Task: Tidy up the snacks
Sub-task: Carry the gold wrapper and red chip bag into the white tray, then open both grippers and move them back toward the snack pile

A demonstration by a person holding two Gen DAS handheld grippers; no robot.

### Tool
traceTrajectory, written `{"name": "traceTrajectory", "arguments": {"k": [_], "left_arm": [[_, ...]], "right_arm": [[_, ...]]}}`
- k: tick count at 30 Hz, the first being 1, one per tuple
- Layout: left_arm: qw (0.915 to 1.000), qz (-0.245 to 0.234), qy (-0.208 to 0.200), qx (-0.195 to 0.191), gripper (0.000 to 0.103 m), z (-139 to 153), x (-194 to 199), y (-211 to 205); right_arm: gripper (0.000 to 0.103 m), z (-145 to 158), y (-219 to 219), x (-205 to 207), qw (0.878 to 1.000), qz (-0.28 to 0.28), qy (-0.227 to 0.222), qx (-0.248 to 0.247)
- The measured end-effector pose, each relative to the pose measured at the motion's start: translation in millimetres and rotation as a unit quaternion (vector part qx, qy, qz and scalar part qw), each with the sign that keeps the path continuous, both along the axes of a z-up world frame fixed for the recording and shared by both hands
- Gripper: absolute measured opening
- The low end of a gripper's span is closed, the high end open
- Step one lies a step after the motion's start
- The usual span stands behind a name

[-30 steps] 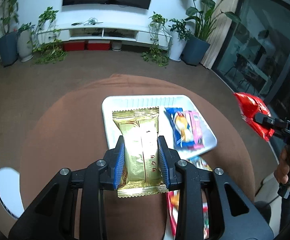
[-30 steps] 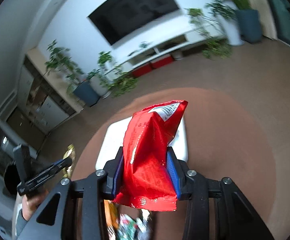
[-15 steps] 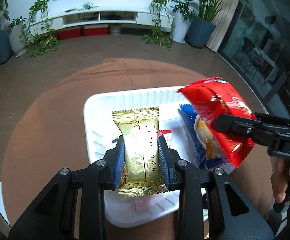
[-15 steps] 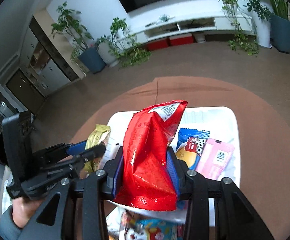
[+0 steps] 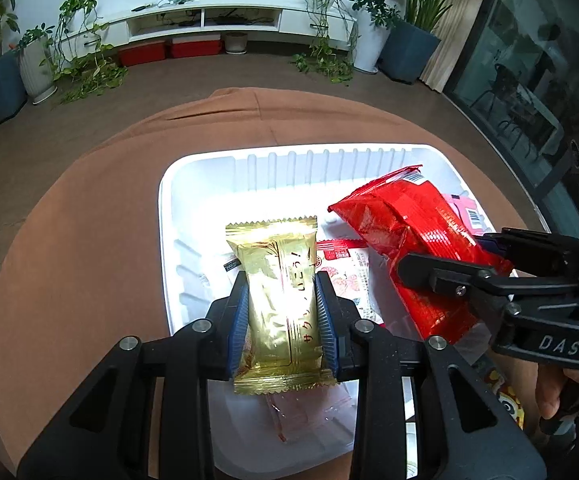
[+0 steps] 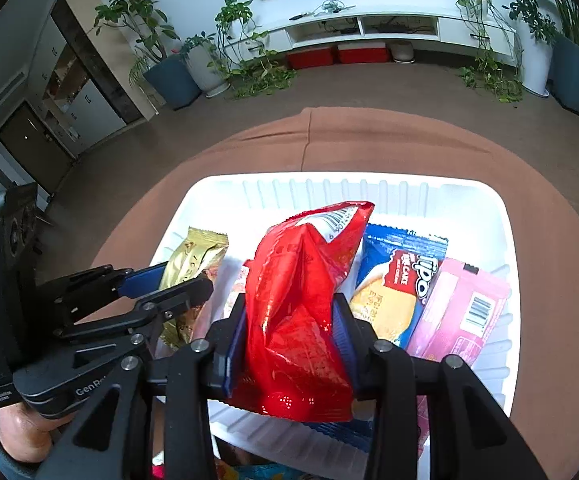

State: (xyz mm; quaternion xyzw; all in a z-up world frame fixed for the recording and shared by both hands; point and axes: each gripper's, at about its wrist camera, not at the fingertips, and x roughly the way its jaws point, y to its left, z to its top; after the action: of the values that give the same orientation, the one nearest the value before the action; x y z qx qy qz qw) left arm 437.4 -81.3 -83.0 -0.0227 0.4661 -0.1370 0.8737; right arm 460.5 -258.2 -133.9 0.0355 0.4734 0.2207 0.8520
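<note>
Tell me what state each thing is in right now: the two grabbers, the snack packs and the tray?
left gripper: shut on the gold pack, over the tray.
right gripper: shut on the red bag, over the tray.
gold pack: sealed, held.
red bag: crumpled, held.
blue pack: lying in the tray.
pink pack: lying beside the blue pack.
white tray: on the brown table, partly filled.

Even daylight is cast indoors; the white tray [image 5: 209, 168] is overexposed, glare is seen on foil wrappers, and edges are bent and darkened by fisheye.

"DAS" on the right tongs [image 5: 441, 264], "Tipo" on the blue packet [image 6: 401, 284], "GenRo…" on the left tongs [image 6: 177, 284]
</note>
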Motion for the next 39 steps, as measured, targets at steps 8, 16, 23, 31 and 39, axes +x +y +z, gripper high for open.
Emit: {"name": "traceTrajectory", "arguments": {"k": [8,16,23,31,39], "left_arm": [[0.9999,-0.005,-0.002,0.011,0.032,-16.0,6.9,-8.2],[1.0,-0.003,-0.002,0.006,0.054,-23.5,5.2,-7.0],[0.9999,-0.003,-0.011,0.0,0.065,-14.1,-8.2,-7.3],[0.9993,-0.005,-0.034,-0.014,0.093,12.8,-47.7,-1.9],[0.9985,-0.012,-0.049,-0.023,0.102,31.2,-108.3,7.0]], "right_arm": [[0.045,-10.3,2.3,-1.0,1.0,0.0,0.002,-0.016],[0.058,-5.8,-0.9,-2.6,1.0,-0.006,-0.004,-0.014],[0.062,4.4,-8.5,-10.4,1.0,-0.013,-0.009,-0.003],[0.074,35.7,-29.1,-34.7,0.998,-0.033,-0.031,0.041],[0.079,63.9,-56.9,-84.7,0.993,-0.05,-0.057,0.096]]}}
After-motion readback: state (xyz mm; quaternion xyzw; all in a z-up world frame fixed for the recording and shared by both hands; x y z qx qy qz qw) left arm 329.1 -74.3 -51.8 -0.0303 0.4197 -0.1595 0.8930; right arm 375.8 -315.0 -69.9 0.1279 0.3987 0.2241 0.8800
